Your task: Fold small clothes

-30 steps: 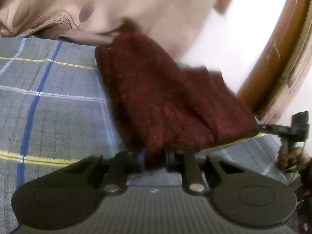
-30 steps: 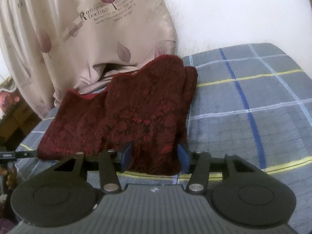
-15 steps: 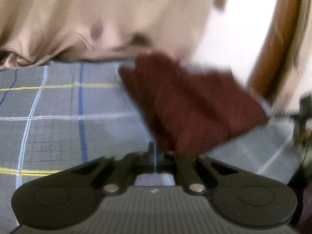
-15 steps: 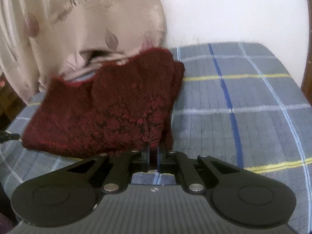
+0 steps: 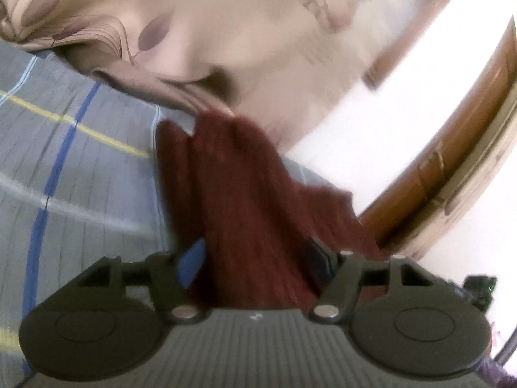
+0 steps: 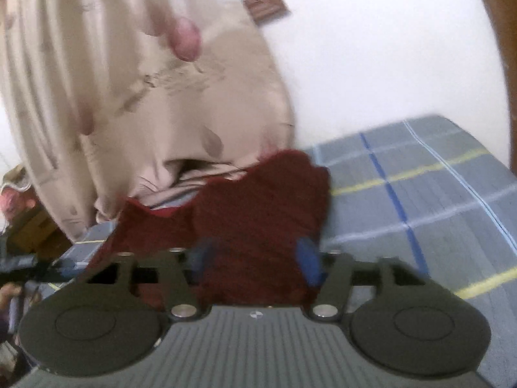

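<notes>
My jaws are opening on both left gripper [image 5: 255,258] and right gripper [image 6: 255,258], nothing pinched, over the soft, limp dark-red knitted garment [image 6: 245,213] at the plaid grey bedsheet's [image 6: 420,200] curtain-side edge; I'd pinch its near hem corners.

A dark red, fuzzy-textured garment [image 6: 258,213] lies folded on a grey plaid bed [image 6: 420,200], its far edge against a beige leaf-print curtain [image 6: 145,97]. In the left wrist view the garment [image 5: 242,200] runs away as a long, blurred strip, its near end lying between the claw fingers.
</notes>
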`<state>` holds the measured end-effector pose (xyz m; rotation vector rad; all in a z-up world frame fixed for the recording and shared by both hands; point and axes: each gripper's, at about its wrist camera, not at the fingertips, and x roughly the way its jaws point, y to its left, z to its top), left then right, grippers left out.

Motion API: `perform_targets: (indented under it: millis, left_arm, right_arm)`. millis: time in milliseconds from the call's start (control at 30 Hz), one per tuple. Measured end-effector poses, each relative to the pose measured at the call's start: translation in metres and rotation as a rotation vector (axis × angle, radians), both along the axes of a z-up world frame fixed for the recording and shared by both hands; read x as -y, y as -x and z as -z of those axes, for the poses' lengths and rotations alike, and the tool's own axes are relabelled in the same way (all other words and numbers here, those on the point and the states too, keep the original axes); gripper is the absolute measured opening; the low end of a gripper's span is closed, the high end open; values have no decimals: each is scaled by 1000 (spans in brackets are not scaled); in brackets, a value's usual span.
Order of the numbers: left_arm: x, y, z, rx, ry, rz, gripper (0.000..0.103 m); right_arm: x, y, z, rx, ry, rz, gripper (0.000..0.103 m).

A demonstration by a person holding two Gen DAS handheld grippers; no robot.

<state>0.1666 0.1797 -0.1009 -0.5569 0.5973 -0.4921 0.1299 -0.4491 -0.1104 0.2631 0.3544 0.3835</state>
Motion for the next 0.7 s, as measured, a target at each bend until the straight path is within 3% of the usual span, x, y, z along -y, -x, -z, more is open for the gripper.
perform_targets:
  millis: [133, 233, 300, 400, 433, 467, 500, 633, 700]
  left_arm:
    - [-4, -44, 6, -63, -11, 13, 68]
    - [-5, -72, 15, -112, -80, 29, 69]
    - [-9, -84, 24, -139, -42, 69, 75]
    - [-4, -97, 31, -113, -8, 116, 74]
    - [1, -100, 31, -108, -19, 109, 69]
    - [6, -102, 32, -115, -24, 103, 51]
    - [13, -103, 33, -118, -28, 102, 44]
    - [21, -89, 19, -65, -58, 46, 28]
    - [24, -82, 9, -67, -61, 16, 27]
  right_arm:
    - [-12, -10, 3, -9, -15, -41, 71]
    - [-14, -19, 9, -31, -52, -44, 71]
    - [-17, -22, 14, -44, -71, -42, 71]
    - [-21, -24, 20, -61, -75, -51, 71]
    - [-22, -23, 22, -62, -72, -53, 71]
    - [-23, -23, 23, -64, -69, -55, 71]
    - [-25, -22, 23, -61, -69, -56, 72]
    - [-36, -21, 11, -27, -99, -88, 73]
    - [-50, -23, -4, 18, -103, -136, 73]
